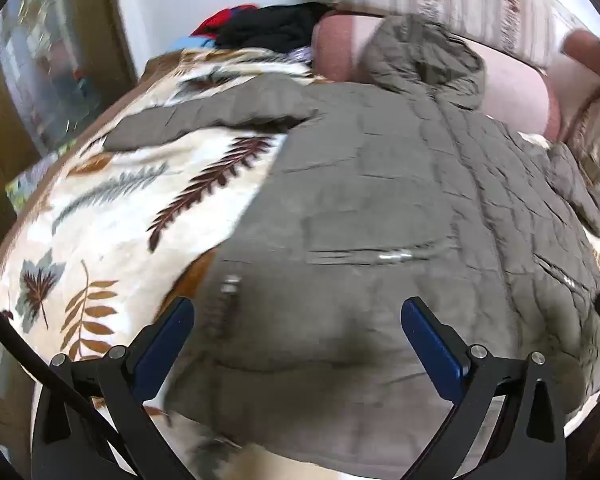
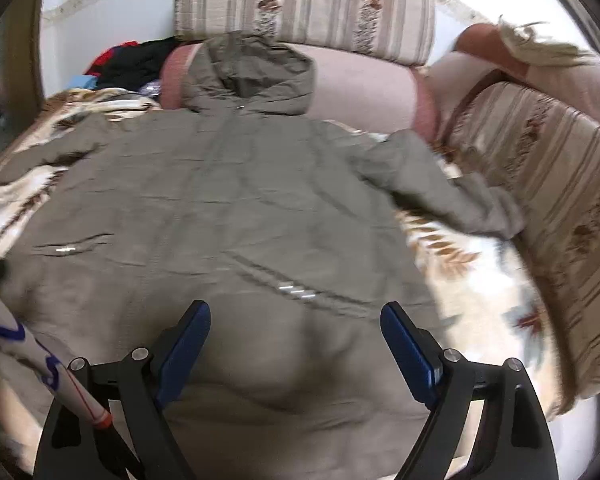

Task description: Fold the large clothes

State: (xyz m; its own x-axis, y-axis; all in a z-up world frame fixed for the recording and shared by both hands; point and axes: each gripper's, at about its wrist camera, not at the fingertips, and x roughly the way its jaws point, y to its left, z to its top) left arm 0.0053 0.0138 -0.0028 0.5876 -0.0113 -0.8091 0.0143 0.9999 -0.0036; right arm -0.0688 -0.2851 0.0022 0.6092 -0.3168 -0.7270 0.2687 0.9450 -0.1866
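A large olive-grey hooded jacket [image 1: 380, 184] lies spread front up on a leaf-patterned blanket [image 1: 111, 208], hood [image 1: 424, 56] toward the far cushions, both sleeves out to the sides. It also shows in the right wrist view [image 2: 239, 200], with its hood [image 2: 251, 72] and right sleeve [image 2: 440, 184]. My left gripper [image 1: 297, 320] is open and empty above the jacket's lower left part near the hem. My right gripper [image 2: 295, 324] is open and empty above the lower right part, by a pocket zip [image 2: 295, 290].
Striped cushions [image 2: 308, 4] and a pink bolster [image 2: 360, 88] line the far and right sides. A heap of dark and red clothes [image 1: 267, 26] sits at the far left. A wooden cabinet [image 1: 27, 80] stands to the left. A white pole [image 2: 39, 364] crosses the right view's lower left.
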